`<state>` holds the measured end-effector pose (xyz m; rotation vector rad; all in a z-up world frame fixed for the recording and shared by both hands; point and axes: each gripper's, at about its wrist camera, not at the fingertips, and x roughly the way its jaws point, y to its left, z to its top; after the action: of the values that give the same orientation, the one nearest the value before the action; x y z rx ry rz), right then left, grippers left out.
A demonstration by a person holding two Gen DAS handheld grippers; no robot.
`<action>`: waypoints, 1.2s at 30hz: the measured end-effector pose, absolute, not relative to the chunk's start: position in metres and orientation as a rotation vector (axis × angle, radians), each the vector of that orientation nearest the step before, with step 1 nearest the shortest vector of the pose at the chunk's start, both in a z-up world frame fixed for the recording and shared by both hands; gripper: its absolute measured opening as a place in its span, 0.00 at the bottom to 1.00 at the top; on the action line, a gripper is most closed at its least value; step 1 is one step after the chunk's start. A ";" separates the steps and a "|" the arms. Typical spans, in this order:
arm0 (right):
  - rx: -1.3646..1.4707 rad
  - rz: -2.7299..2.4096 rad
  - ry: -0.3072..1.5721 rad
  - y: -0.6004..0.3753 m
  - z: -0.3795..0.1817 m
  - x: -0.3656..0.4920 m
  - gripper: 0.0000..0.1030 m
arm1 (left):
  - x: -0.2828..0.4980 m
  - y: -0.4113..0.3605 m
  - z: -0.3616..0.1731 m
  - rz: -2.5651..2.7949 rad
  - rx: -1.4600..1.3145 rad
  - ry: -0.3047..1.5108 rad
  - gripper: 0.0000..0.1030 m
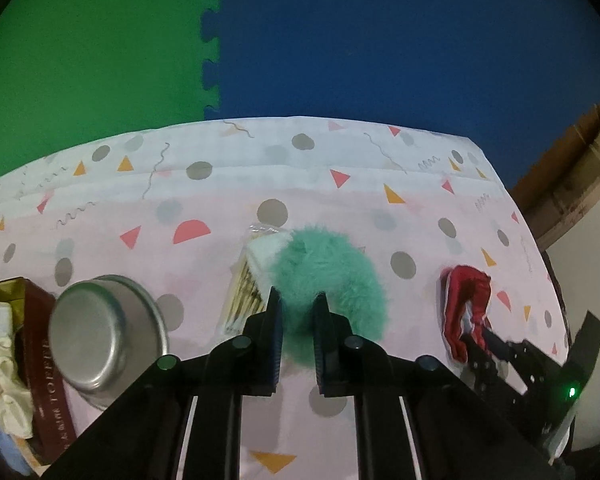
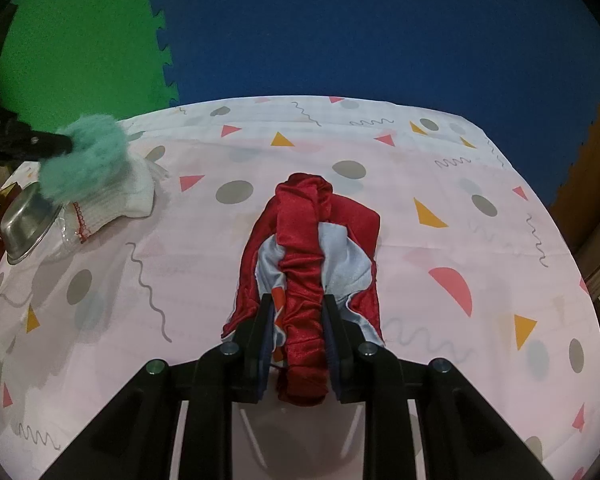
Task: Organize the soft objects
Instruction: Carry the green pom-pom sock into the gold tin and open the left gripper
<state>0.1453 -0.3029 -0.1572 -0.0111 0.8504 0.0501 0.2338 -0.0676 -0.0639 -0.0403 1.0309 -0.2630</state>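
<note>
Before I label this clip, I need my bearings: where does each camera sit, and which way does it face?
Left wrist: sits on the left gripper, looking along its fingers at the green pompom; the right gripper shows alongside.
Right wrist: sits on the right gripper, looking at the red cloth.
Shared: pompom, red cloth, steel bowl, patterned tablecloth.

fluffy teal scrunchie (image 1: 332, 280) and red satin scrunchie (image 2: 306, 280), each pinched between jaws

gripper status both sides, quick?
Left gripper: shut on the teal fluffy scrunchie.
Right gripper: shut on the red satin scrunchie.
</note>
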 end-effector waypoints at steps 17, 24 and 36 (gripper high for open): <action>-0.013 0.049 0.850 -0.303 -0.157 0.145 0.23 | 0.193 0.018 -0.021 -0.116 0.003 0.968 0.11; -0.013 0.049 0.850 -0.302 -0.157 0.145 0.23 | 0.181 0.084 -0.007 0.009 -0.030 0.949 0.11; -0.013 0.049 0.850 -0.302 -0.157 0.145 0.23 | 0.186 0.181 -0.029 0.203 -0.121 1.006 0.11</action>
<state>0.1452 -0.3024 -0.1568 -0.0126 0.8504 0.0490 0.1864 0.1813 -0.0294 -0.1206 1.0056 0.2034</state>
